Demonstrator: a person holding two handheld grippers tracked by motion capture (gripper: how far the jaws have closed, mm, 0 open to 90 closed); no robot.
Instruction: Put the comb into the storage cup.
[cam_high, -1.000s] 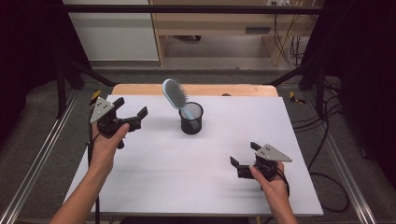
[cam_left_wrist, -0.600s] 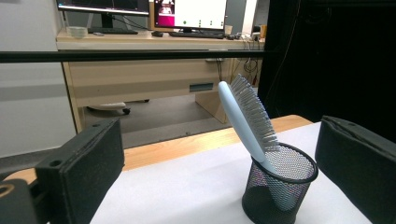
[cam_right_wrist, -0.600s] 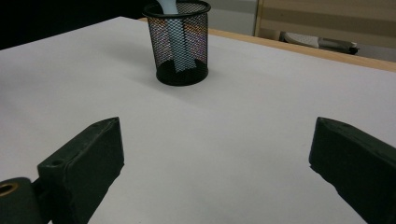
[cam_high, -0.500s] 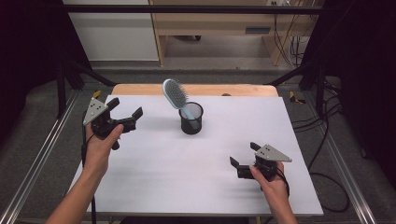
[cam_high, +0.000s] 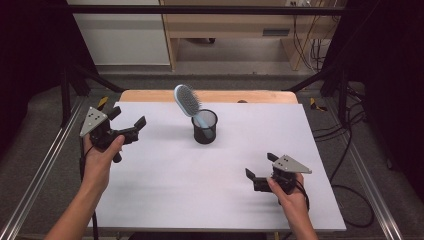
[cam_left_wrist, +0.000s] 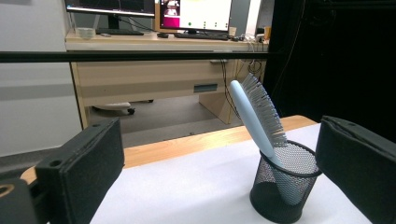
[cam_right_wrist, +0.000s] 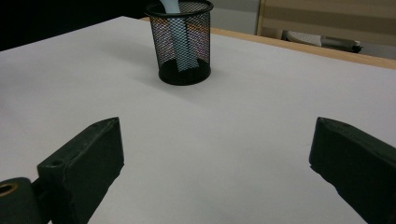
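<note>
A black mesh cup (cam_high: 205, 128) stands at the back middle of the white table top (cam_high: 165, 190). A light blue hairbrush (cam_high: 187, 100) rests handle-down in it, with its bristled head leaning up and to the left. My left gripper (cam_high: 129, 117) is held open above the table's left edge, its jaws pointing right toward the cup, well apart from it. In the left gripper view the hairbrush (cam_left_wrist: 258, 112) and cup (cam_left_wrist: 285, 186) sit ahead between the wide jaws. My right gripper (cam_high: 260, 165) rests open at the front right, nothing between its jaws. The cup (cam_right_wrist: 182, 42) lies far ahead in the right gripper view.
A wooden strip (cam_high: 150, 95) runs along the table's back edge. Metal frame rails (cam_high: 45, 165) flank the table on both sides. Cables (cam_high: 350, 150) trail over the floor at the right. A desk with monitors (cam_left_wrist: 140, 42) stands beyond the table.
My left gripper has drifted left and slightly toward the person, away from the cup, staying open. The right gripper, cup and hairbrush have not moved.
</note>
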